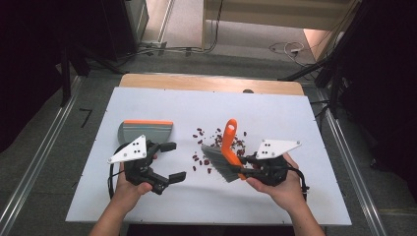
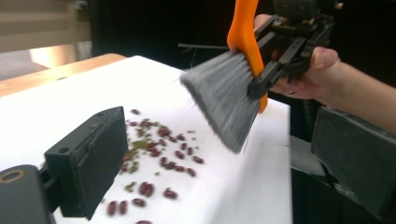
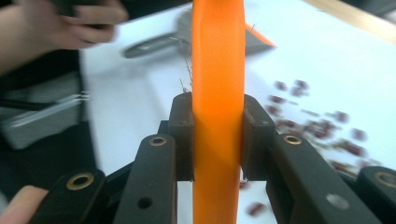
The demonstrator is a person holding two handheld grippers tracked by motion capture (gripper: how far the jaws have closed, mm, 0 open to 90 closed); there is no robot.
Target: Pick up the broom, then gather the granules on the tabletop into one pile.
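Note:
A hand brush with an orange handle [image 1: 228, 136] and grey bristles [image 1: 219, 165] hangs tilted over the white board, and my right gripper [image 1: 244, 166] is shut on its handle. In the right gripper view the handle [image 3: 218, 93] is clamped between both jaws of that gripper [image 3: 218, 142]. Dark red beans [image 1: 219, 140] lie scattered under and behind the brush. A grey dustpan with an orange lip [image 1: 146, 130] rests at the left. My left gripper [image 1: 172, 161] is open just in front of the dustpan, holding nothing. Its view shows the bristles [image 2: 224, 100] above the beans [image 2: 159, 149].
The white board [image 1: 295, 196] covers a wooden table whose far edge [image 1: 211, 82] shows behind it. Metal rails run along the floor on both sides. The person's other hand [image 3: 70, 23] is blurred near the dustpan [image 3: 154, 44].

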